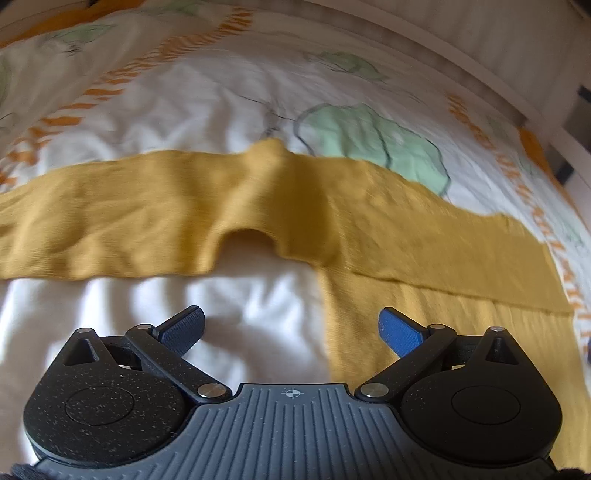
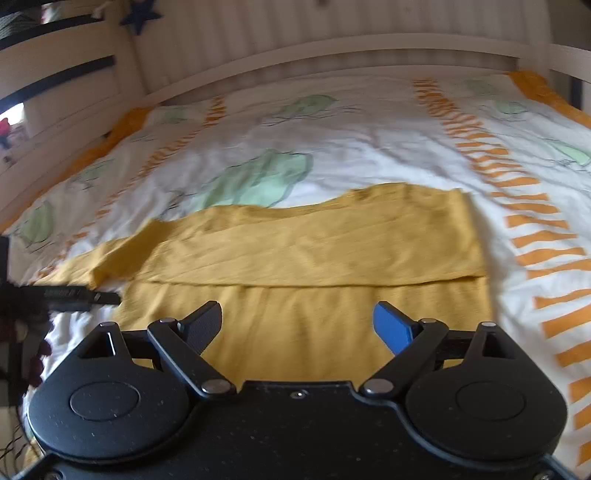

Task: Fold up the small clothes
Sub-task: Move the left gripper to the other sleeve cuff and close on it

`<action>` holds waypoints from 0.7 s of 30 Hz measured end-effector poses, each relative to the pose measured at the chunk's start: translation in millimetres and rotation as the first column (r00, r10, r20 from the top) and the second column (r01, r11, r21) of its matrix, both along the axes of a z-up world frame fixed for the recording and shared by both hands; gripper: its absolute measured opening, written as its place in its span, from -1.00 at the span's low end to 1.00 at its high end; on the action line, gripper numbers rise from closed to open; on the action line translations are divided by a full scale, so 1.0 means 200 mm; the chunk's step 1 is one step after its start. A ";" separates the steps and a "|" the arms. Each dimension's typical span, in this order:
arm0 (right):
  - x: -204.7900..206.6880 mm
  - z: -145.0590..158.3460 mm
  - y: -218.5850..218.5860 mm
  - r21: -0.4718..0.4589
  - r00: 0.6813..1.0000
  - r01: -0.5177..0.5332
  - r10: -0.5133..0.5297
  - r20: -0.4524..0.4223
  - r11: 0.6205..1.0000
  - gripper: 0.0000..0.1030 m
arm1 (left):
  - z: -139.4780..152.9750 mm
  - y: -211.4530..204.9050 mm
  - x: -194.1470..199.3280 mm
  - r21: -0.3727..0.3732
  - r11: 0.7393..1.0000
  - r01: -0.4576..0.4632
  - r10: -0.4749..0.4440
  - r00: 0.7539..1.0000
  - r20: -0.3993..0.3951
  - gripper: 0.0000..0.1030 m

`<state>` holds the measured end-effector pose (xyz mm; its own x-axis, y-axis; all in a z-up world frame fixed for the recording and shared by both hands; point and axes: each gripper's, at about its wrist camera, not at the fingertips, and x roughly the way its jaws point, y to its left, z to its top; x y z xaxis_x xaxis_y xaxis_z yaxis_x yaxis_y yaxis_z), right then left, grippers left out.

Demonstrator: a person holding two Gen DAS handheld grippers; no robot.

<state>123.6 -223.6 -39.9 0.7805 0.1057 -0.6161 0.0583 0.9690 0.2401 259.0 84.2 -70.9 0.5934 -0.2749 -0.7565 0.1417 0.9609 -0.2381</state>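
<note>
A mustard-yellow long-sleeved top (image 1: 280, 206) lies flat on the bed, its far part folded over toward me, sleeves stretched left and right with a small hump in the middle. It also shows in the right wrist view (image 2: 314, 243), with the fold edge running across. My left gripper (image 1: 291, 325) is open and empty, hovering over white sheet at the garment's near left edge. My right gripper (image 2: 297, 321) is open and empty, hovering just above the garment's near unfolded part. The left gripper's tip (image 2: 74, 293) shows at the left of the right wrist view.
The bed cover (image 1: 207, 92) is white with green blobs and orange stripes, wrinkled near me. A white wooden bed rail (image 2: 332, 48) runs along the far side, with slats (image 2: 55, 77) at the left and a blue star (image 2: 140, 16) hanging there.
</note>
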 end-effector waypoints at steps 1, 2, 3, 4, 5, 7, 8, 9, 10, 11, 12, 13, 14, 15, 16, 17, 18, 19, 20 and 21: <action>-0.01 0.00 0.04 0.006 1.000 -0.018 0.018 0.004 1.000 0.76 | 0.02 0.05 0.00 0.001 1.000 -0.025 0.025 1.000 0.006 0.98; -0.02 0.00 0.08 0.015 0.999 -0.035 0.035 0.006 0.999 0.76 | 0.05 0.11 0.00 0.004 0.999 -0.048 0.048 0.999 0.011 0.98; -0.02 0.00 0.12 0.027 0.999 -0.049 0.049 0.008 0.998 0.76 | 0.07 0.16 -0.01 0.006 0.997 -0.073 0.073 0.997 0.014 0.98; -0.02 0.00 0.14 0.038 0.998 -0.061 0.061 0.010 0.997 0.76 | 0.09 0.23 -0.01 0.006 0.995 -0.099 0.099 0.995 0.016 0.98; -0.03 -0.01 0.17 0.048 0.997 -0.074 0.073 0.010 0.996 0.76 | 0.11 0.29 -0.01 0.004 0.992 -0.124 0.124 0.992 0.016 0.98; -0.03 -0.01 0.22 0.054 0.995 -0.095 0.095 0.009 0.994 0.76 | 0.14 0.43 -0.02 -0.002 0.984 -0.180 0.180 0.984 0.017 0.98; -0.04 -0.01 0.25 0.056 0.995 -0.104 0.103 0.010 0.993 0.77 | 0.16 0.50 -0.02 -0.003 0.978 -0.208 0.208 0.978 0.019 0.98; -0.05 -0.01 0.27 0.060 0.994 -0.110 0.110 0.010 0.992 0.78 | 0.18 0.56 -0.02 -0.001 0.971 -0.238 0.238 0.971 0.021 0.98; -0.05 -0.02 0.28 0.066 0.993 -0.117 0.116 0.008 0.991 0.83 | 0.19 0.64 -0.03 0.002 0.963 -0.270 0.269 0.963 0.024 0.98; -0.06 -0.02 0.30 0.075 0.992 -0.124 0.124 0.005 0.989 0.92 | 0.20 0.70 -0.03 0.004 0.955 -0.296 0.296 0.955 0.023 0.98; -0.06 -0.02 0.31 0.082 0.992 -0.130 0.130 0.004 0.988 0.94 | 0.21 0.77 -0.03 0.003 0.947 -0.321 0.321 0.947 0.021 0.98; -0.06 -0.02 0.32 0.085 0.991 -0.134 0.134 0.004 0.987 0.94 | 0.21 0.84 -0.04 0.001 0.938 -0.346 0.346 0.938 0.016 0.97; -0.06 -0.02 0.33 0.085 0.991 -0.136 0.137 0.003 0.987 0.94 | 0.21 0.90 -0.04 0.001 0.929 -0.371 0.371 0.929 0.009 0.97; -0.06 -0.02 0.34 0.084 0.990 -0.140 0.141 0.003 0.987 0.94 | 0.21 0.96 -0.04 -0.002 0.920 -0.392 0.392 0.920 0.002 0.97; -0.05 -0.02 0.35 0.083 0.989 -0.145 0.146 0.003 0.986 0.94 | 0.21 1.02 -0.04 -0.006 0.911 -0.412 0.412 0.911 -0.007 0.97; -0.05 -0.02 0.36 0.083 0.989 -0.150 0.150 0.002 0.985 0.94 | 0.21 1.09 -0.05 -0.018 0.900 -0.436 0.436 0.900 -0.016 0.97; -0.05 -0.03 0.37 0.083 0.988 -0.154 0.154 0.001 0.985 0.94 | 0.21 1.14 -0.05 -0.030 0.890 -0.455 0.454 0.890 -0.026 0.97; -0.04 -0.03 0.38 0.084 0.987 -0.157 0.158 -0.002 0.984 0.94 | 0.20 1.18 -0.04 -0.042 0.881 -0.472 0.471 0.882 -0.038 0.97; -0.03 -0.03 0.39 0.086 0.987 -0.160 0.161 -0.005 0.983 0.94 | 0.19 1.22 -0.03 -0.055 0.875 -0.480 0.478 0.877 -0.047 0.97; -0.02 -0.04 0.39 0.090 0.987 -0.160 0.162 -0.008 0.983 0.94 | 0.18 1.26 -0.01 -0.070 0.872 -0.485 0.482 0.874 -0.061 0.97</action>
<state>119.5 -144.8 -47.6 0.7397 0.2840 -0.6101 -0.0924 0.9409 0.3259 256.9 336.4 -35.4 0.6377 -0.0226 -0.7700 -0.3469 0.8840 -0.3132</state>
